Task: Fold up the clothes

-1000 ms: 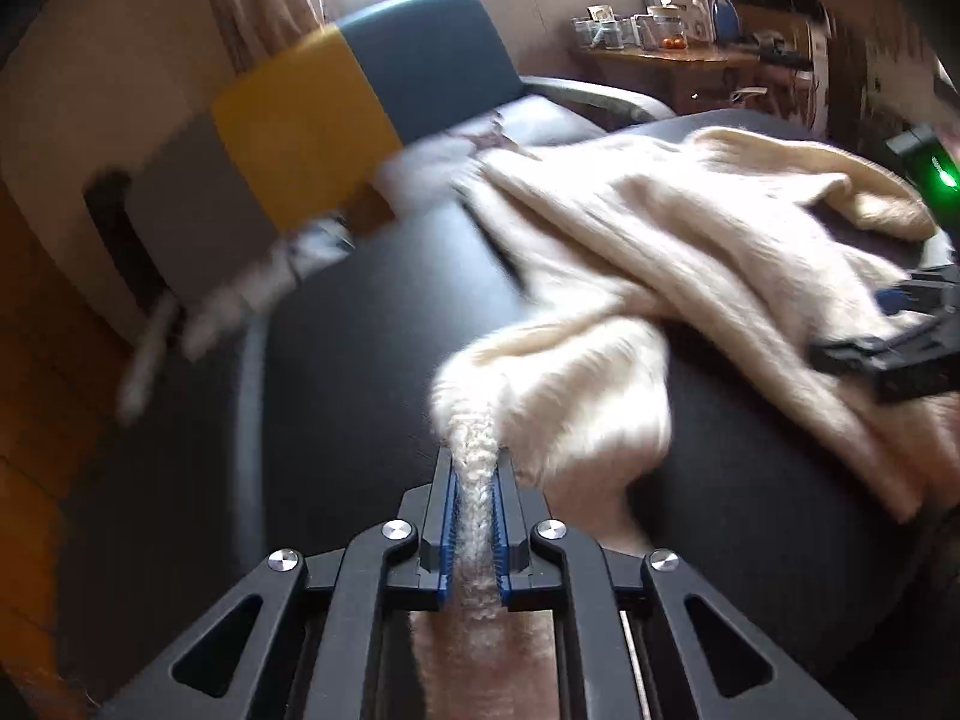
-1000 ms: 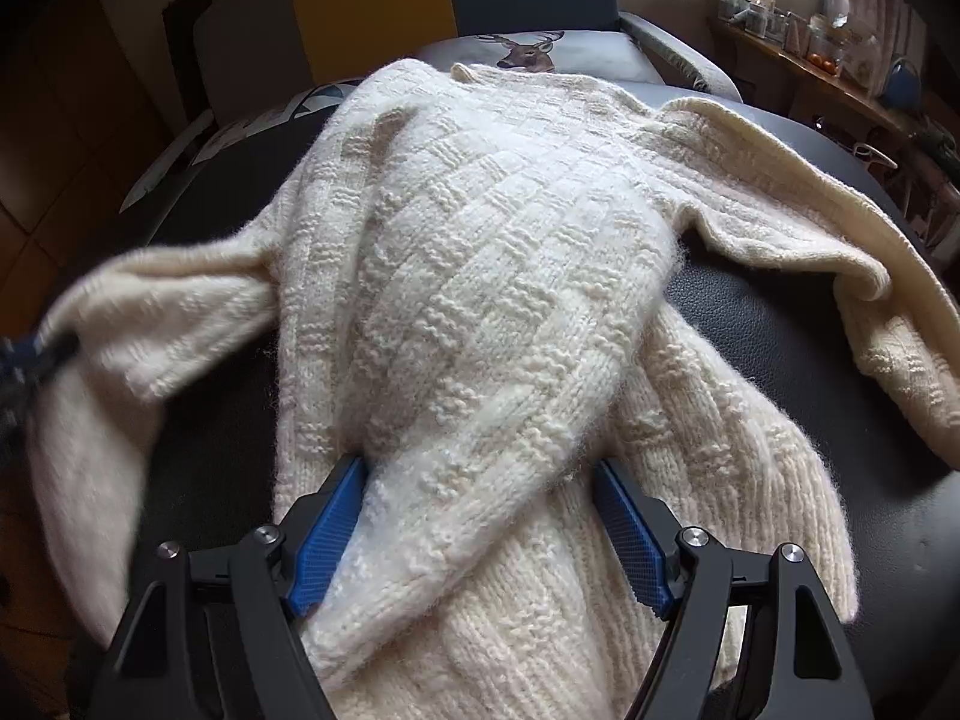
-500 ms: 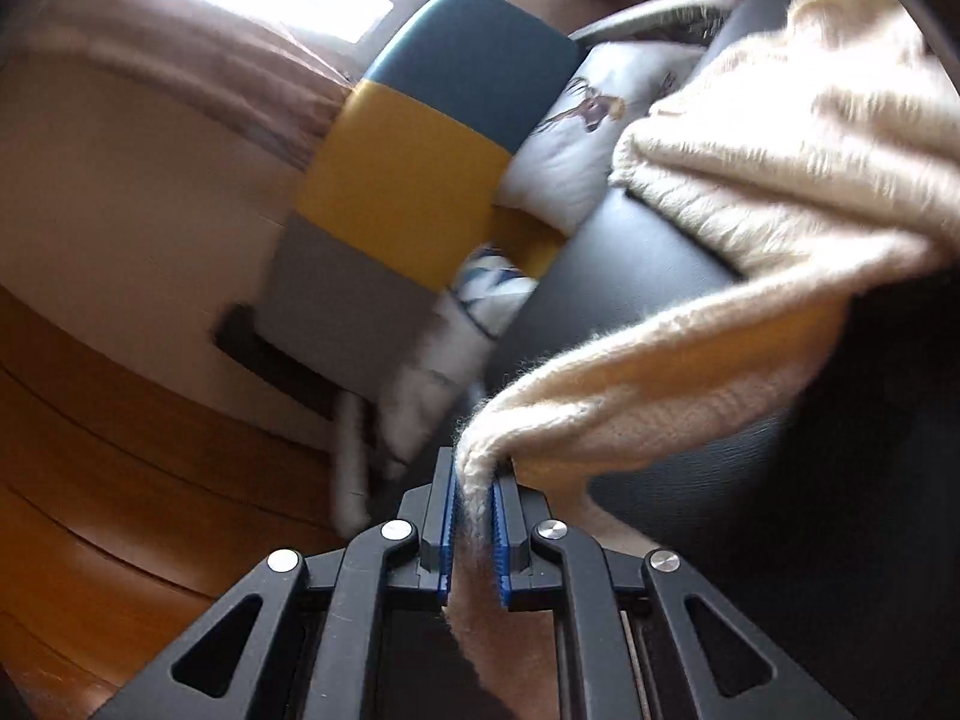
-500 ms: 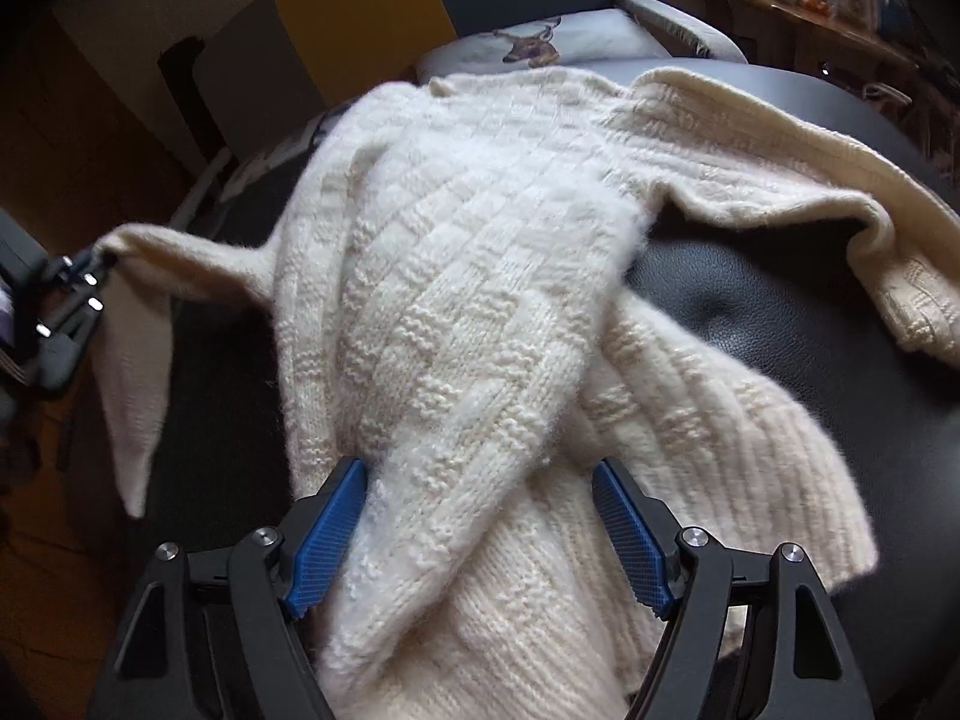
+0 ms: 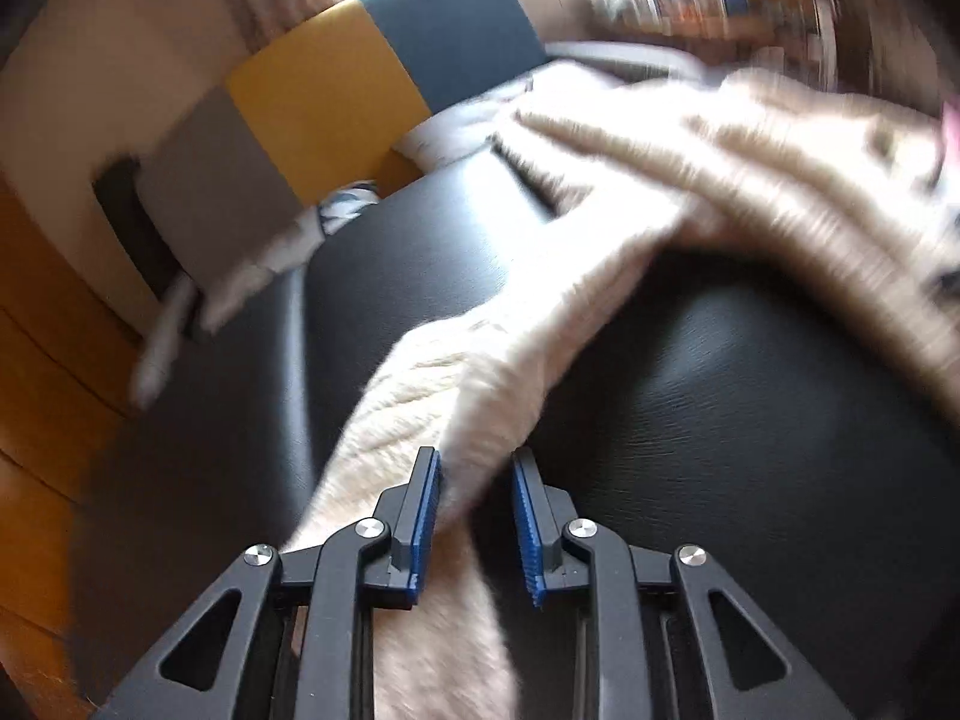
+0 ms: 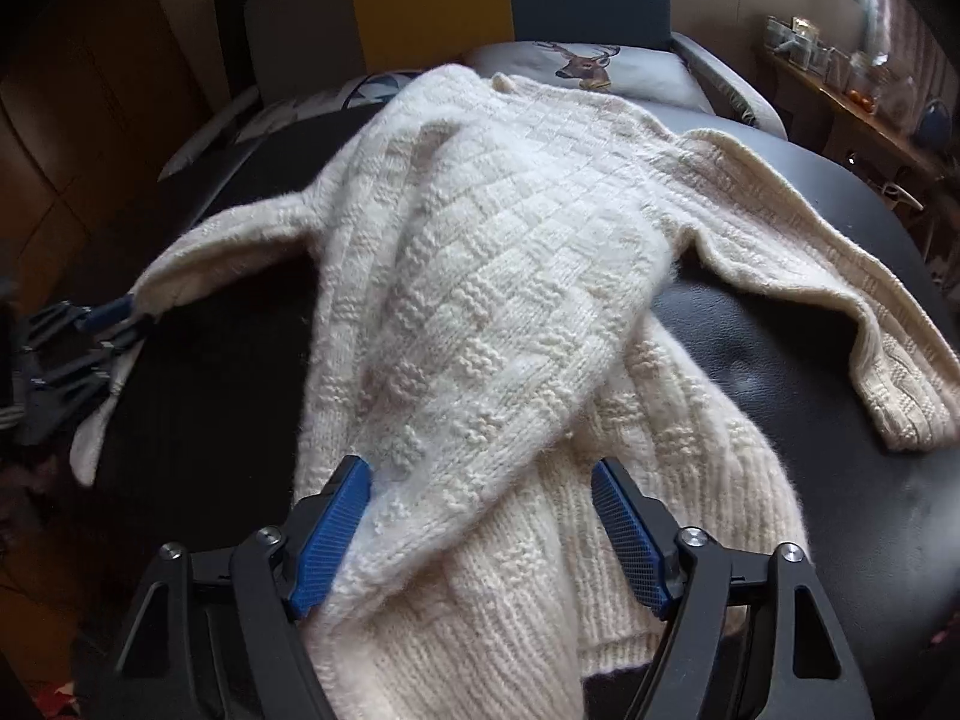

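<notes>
Half a second before, your left gripper (image 5: 474, 513) was clamped tight on the sleeve (image 5: 480, 372); at this moment its blue pads stood apart with the knit lying loose between them, so the hold had been let go. That view was badly smeared by motion, so the cuff may still have been brushing the left pad. In the right wrist view the same sleeve ran from the sweater's shoulder out to the left gripper at the left edge of the black leather seat (image 6: 840, 450), its end drooping over the side.

Your right gripper (image 6: 480, 534) was spread wide over the lower part of the cream sweater (image 6: 510, 276), pads either side of a diagonal ridge of knit, gripping nothing.

Outward from there, the sweater lay across the seat with its body bunched and twisted, the hem half under a fold, and the other sleeve (image 6: 840, 300) flung out to the right. The deer cushion (image 6: 588, 66) sat behind it.

As a fold, you were not close: no sleeve lay across the body, no edges lined up. Both sleeves and the body were left to square up.
</notes>
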